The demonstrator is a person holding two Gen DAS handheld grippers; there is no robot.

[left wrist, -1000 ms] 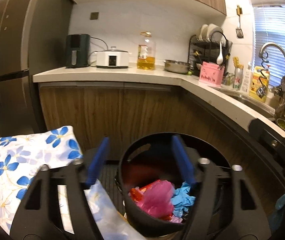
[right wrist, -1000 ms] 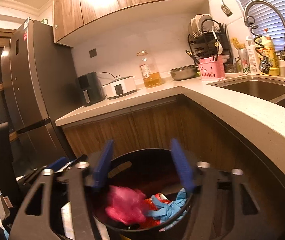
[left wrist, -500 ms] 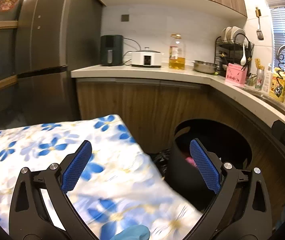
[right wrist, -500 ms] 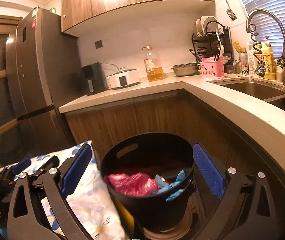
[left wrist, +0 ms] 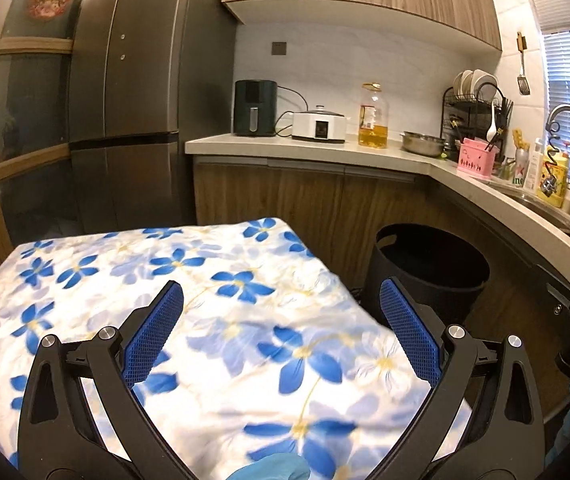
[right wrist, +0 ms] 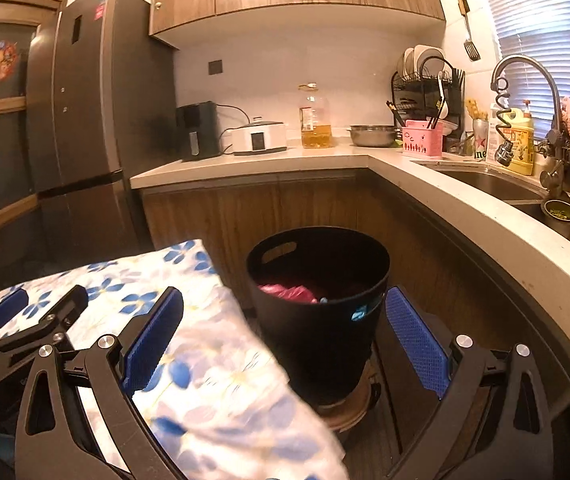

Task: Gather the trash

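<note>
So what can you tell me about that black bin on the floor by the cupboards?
The black bin is a round, matte, plastic-looking tub, slightly narrower toward the bottom, with an oval handle slot cut near its rim. It stands upright on a low round wooden base, before the wooden cabinet fronts under the counter corner. Inside lie a crumpled pink bag and something light blue. The flowered cloth lies beside it.

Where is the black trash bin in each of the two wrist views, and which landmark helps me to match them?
Left wrist view: the black trash bin stands right of centre, beside the floral cloth.
Right wrist view: the bin stands at centre, with pink trash visible inside.
Shared landmark: the oil bottle on the counter.
</note>
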